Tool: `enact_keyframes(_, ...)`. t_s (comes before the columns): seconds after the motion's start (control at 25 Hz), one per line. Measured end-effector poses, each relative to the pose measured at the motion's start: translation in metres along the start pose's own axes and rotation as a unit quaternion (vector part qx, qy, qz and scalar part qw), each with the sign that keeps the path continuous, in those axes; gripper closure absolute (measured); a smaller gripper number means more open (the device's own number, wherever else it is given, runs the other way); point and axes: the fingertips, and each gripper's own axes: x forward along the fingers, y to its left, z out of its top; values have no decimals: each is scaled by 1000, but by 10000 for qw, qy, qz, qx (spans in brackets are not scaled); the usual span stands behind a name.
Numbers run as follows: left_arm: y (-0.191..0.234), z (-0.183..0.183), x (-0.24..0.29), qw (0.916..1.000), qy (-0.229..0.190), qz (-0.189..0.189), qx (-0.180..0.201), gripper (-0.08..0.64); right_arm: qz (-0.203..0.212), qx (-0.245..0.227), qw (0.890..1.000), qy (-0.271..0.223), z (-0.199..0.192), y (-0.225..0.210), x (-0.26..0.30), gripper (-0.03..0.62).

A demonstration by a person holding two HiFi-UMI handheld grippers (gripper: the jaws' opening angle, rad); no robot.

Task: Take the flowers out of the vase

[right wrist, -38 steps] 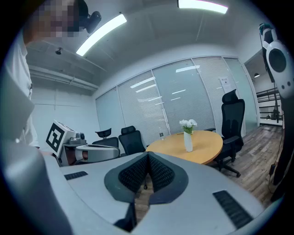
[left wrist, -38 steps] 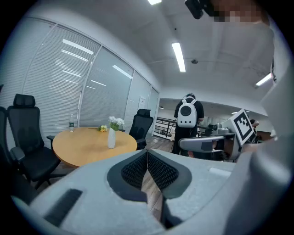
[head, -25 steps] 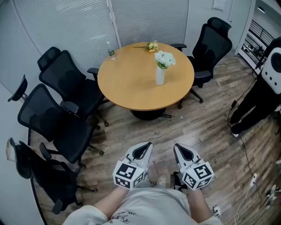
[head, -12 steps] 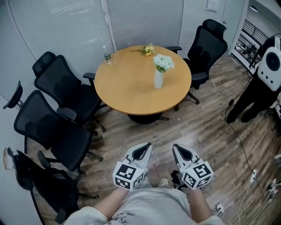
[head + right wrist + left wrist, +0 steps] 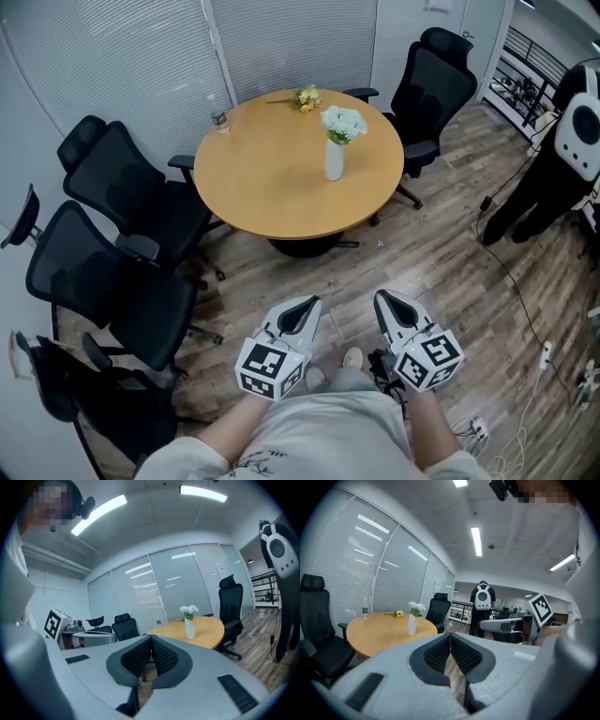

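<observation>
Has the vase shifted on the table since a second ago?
No. The vase keeps its spot on the round table, right of centre and just this side of the yellow flowers; only the camera's view has shifted.

The head view looks steeply down from well back; both gripper views face nearly level, sharing its distant table [image 5: 272, 192] and vase [image 5: 334, 161].

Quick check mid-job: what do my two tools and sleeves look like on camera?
Both the left tool and right tool are light grey, tapering shells with black textured pads. Each carries a white cube printed with black square markers. The sleeves are pale cream.
</observation>
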Motion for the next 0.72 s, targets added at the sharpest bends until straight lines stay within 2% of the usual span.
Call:
enact_keyframes(0.36, 10, 2, 21, 10000, 12, -30, -12, 549, 31, 32, 10000, -47, 3, -17, 15, 586)
enact_keyframes(0.72, 51, 12, 72, 10000, -11, 95, 6, 549, 310, 10, 9995, -48, 15, -55, 76, 586)
